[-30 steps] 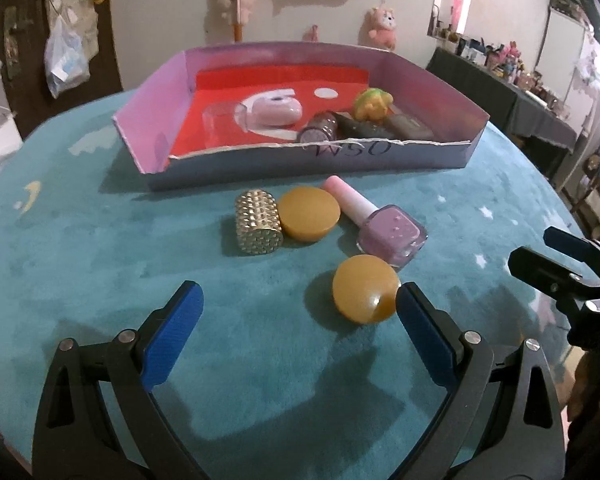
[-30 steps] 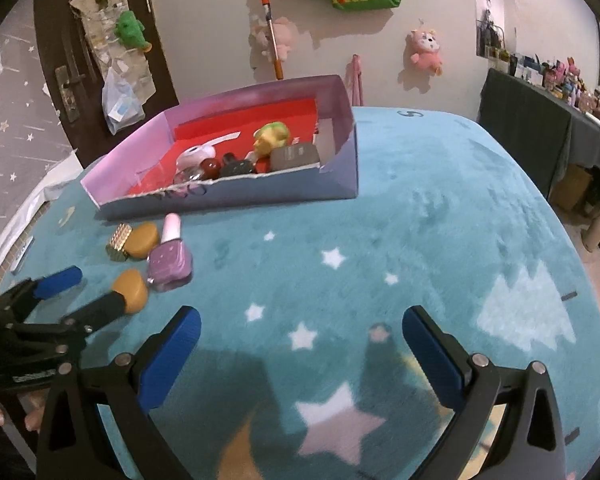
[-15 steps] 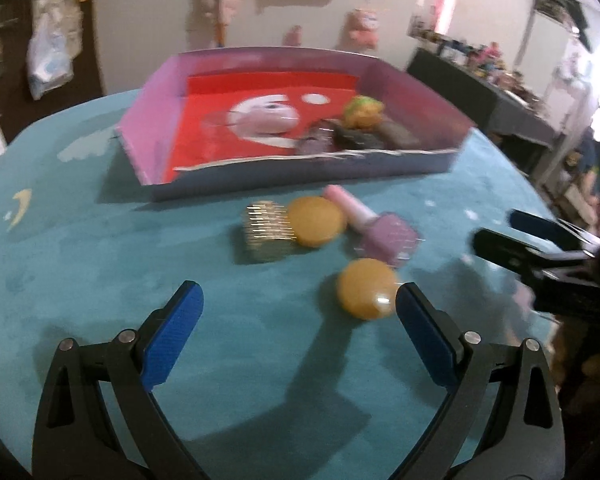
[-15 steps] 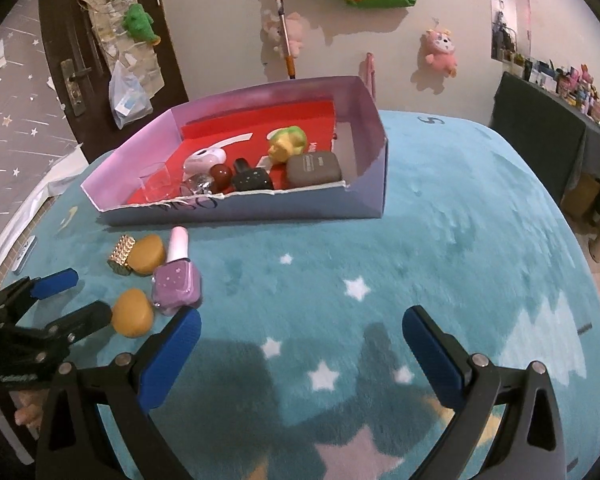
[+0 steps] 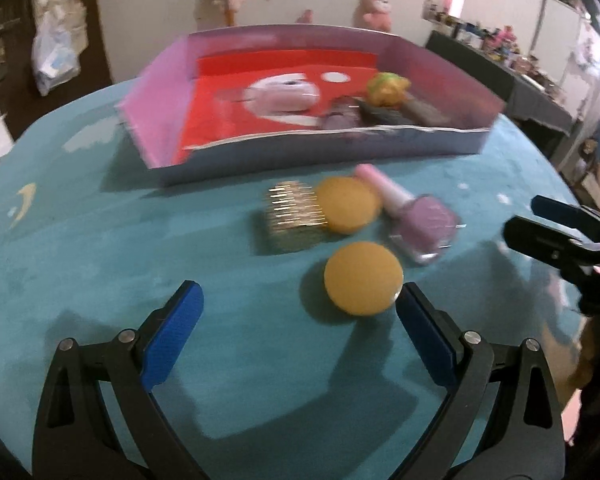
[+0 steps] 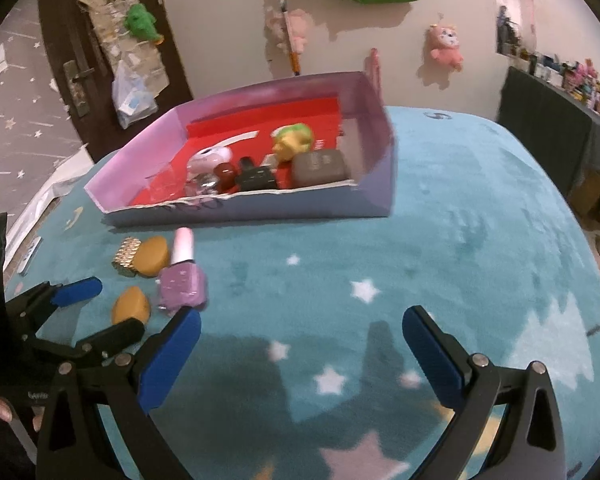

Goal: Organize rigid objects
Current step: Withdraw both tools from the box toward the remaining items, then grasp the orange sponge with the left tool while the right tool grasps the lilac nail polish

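Note:
A purple box with a red floor stands on the teal rug and holds several small items. In front of it lie a gold studded cylinder, two yellow round pieces and a lilac nail polish bottle. My left gripper is open and empty, its right pad beside the nearer yellow piece. My right gripper is open and empty over the rug, right of the bottle. The box also shows in the right wrist view.
The box holds a white case, a yellow toy, a grey case and dark bottles. A dark door and a wall with plush toys stand behind. A dark shelf is at the right.
The left gripper has moved forward and right toward the nearer yellow piece. The right gripper has moved forward, closer to the box and the bottle. Both stay open.

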The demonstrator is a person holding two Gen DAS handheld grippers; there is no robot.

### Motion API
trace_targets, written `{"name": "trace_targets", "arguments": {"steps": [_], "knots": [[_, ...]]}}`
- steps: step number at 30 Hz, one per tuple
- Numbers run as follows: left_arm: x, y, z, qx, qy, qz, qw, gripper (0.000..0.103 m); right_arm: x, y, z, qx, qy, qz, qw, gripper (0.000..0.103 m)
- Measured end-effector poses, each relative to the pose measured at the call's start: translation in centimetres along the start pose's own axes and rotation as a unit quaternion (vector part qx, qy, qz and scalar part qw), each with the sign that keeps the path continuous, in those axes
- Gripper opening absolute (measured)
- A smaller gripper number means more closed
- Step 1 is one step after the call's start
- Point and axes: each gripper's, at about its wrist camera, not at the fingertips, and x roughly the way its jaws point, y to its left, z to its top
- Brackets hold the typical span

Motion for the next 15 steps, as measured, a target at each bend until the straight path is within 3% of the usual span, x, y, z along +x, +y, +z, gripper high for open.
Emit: {"name": "trace_targets", "arguments": {"steps": [7, 15], "knots": [[-0.5, 1.3, -0.1, 0.007, -0.004, -0.007, 0.9999, 0.098, 2.0, 3.6, 0.7, -0.047, 0.022, 0.051, 0.997, 0.103], [-0.4, 1.1, 0.9, 0.022, -0.013, -0.025, 0.9993, 0.092, 3.5, 5.2, 1.3, -0.091, 0.041, 0.053, 0.994, 0.097]]}}
